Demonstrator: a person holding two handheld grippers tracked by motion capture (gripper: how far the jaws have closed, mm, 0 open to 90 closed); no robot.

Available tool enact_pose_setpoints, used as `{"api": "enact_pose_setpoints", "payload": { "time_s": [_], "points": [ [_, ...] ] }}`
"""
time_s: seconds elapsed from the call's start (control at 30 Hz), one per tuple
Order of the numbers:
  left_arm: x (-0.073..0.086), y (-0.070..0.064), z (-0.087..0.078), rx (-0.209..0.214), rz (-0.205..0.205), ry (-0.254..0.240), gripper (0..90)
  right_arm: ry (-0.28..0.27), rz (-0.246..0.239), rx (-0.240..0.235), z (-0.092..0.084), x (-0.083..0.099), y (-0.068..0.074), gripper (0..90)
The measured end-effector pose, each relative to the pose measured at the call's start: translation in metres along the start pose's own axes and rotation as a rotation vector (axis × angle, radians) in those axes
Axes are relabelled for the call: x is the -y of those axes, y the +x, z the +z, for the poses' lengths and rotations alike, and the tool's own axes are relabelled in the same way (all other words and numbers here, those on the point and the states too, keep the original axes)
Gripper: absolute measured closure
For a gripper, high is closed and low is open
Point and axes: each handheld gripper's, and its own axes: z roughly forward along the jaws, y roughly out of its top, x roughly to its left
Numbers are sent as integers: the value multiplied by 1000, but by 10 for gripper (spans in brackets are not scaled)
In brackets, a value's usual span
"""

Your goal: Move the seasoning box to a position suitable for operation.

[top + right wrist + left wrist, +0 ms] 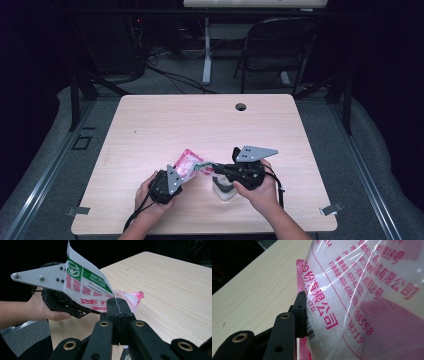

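Plastic film, pink and clear with red print, made up the pouch (187, 164) that we held above the bench (210, 125) between our two tools. Starting at the left, our left hand-held gripper (176, 176) was clamped around the body of the pouch; in the left gripper view one black jaw pressed flat against the film, and white grains showed through just beyond it. We judged that this grip was there to steady the load and keep it upright so nothing spilled. Moving right, the pouch's top edge ran straight into our right hand-held gripper (119, 307), whose jaws were fully closed on a thin strip of film at the corner. That pinch looked suited to pulling the seal apart or tearing it. Below the right hand-held gripper, close to the near edge, stood a small pale container (224, 191), probably meant to receive the grains; we could not tell what, if anything, was in it.
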Motion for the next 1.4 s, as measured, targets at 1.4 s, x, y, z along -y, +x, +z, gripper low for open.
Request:
{"api": "enact_pose_setpoints", "payload": {
  "time_s": [1.4],
  "points": [
    [-1,-3,-2,-110,90,-35,596,-90,51,51,-31,0,-11,746]
  ]
}}
